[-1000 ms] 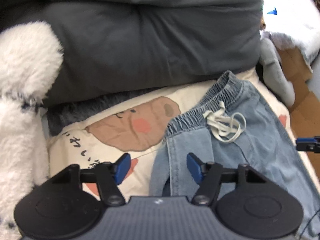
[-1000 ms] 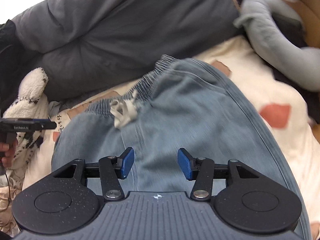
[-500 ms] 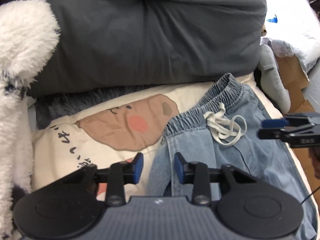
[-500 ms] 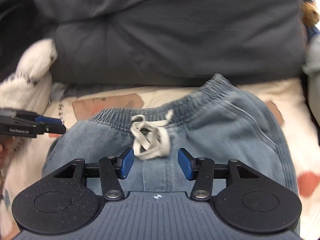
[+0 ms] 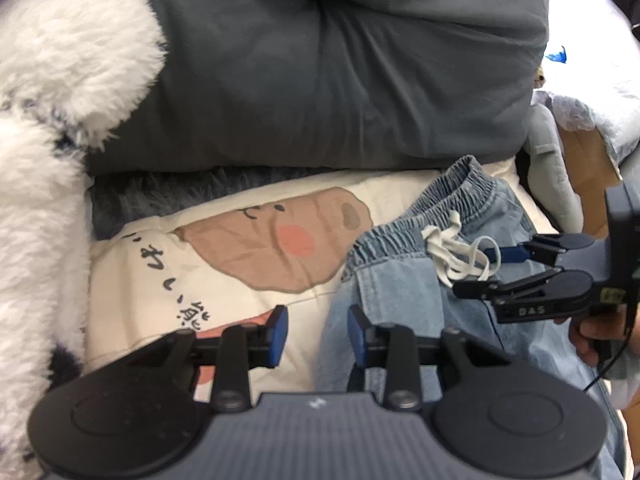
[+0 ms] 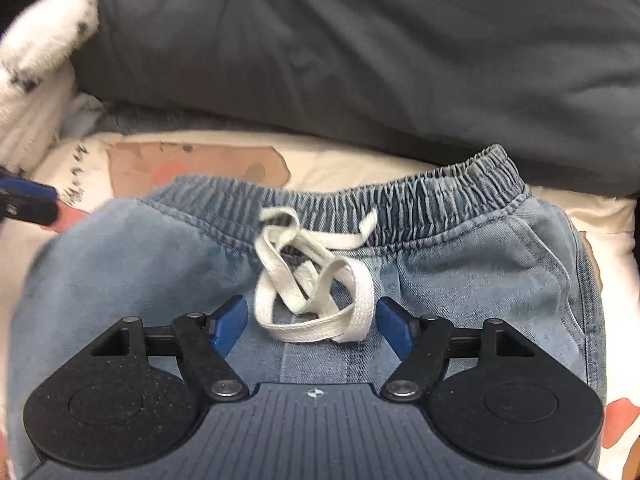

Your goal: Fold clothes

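Light-blue denim pants (image 6: 460, 280) lie flat on a cream printed bed cover (image 5: 224, 272), waistband (image 6: 420, 196) toward the dark grey duvet (image 5: 320, 80); long axis runs from there back under both cams. White drawstring (image 6: 316, 280) sits tangled just below the waistband, mid-front. Right hand-held gripper (image 6: 312, 326) hangs over the drawstring w/ jaws opening, loops between them (pads not pressing). Left hand-held gripper (image 5: 316, 334) is partly apart at the pants' left edge, nothing clamped. White plush toy (image 5: 48, 120) at far left.

"DAS" on the right hand-held gripper (image 5: 470, 276), black Japanese characters on the cream bedsheet (image 5: 160, 272)
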`<state>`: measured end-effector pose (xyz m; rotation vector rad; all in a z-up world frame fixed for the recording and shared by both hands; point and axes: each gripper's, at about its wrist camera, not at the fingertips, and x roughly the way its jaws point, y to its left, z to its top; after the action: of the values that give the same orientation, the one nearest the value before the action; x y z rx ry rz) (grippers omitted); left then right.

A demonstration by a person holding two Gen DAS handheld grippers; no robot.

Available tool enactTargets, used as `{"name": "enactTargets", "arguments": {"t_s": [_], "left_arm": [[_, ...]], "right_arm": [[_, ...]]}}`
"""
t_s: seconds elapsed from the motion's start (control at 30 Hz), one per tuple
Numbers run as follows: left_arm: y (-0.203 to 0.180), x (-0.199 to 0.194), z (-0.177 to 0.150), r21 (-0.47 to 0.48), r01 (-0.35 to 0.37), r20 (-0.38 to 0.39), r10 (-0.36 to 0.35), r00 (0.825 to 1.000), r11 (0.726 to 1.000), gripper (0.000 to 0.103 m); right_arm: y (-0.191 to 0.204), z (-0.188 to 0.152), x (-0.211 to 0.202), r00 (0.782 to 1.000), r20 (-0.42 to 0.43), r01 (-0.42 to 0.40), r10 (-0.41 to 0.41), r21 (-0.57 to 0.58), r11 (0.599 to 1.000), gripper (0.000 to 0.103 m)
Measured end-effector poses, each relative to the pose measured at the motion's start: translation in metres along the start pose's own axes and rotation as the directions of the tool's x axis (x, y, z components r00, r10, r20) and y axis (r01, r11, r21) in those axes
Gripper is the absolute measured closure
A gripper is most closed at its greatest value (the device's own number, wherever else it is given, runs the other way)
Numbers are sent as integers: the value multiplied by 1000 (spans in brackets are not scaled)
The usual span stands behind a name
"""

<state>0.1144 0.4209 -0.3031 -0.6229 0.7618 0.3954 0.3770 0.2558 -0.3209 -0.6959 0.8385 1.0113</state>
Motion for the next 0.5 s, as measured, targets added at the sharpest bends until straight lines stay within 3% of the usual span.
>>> {"name": "enactTargets", "arguments": {"t_s": [0.07,0.13,0.2,0.3,0.5], "left_arm": [[1,0,-1,-4,1,-2,-1,1000,1000,69],[1,0,-1,-3,3,-3,-3,1000,1000,69],[1,1,-1,-4,5,-1,-5,1000,1000,69],[0,3,-1,-10,9,3,-9,1000,1000,69],[-2,6,-2,-10,7,6,-7,1000,1000,69]], "right_arm": [[1,-1,1,1000,7,1,-1,-12,1000,37],[-2,-2,-1,1000,5,-3,3,-3,1000,71],[-6,-2,-5,1000,-2,0,0,2,1000,94],[-14,-2,-13,1000,-17,-12,12,21,1000,100],[-28,-11,-40,999,-34,1,1,51,999,100]]}}
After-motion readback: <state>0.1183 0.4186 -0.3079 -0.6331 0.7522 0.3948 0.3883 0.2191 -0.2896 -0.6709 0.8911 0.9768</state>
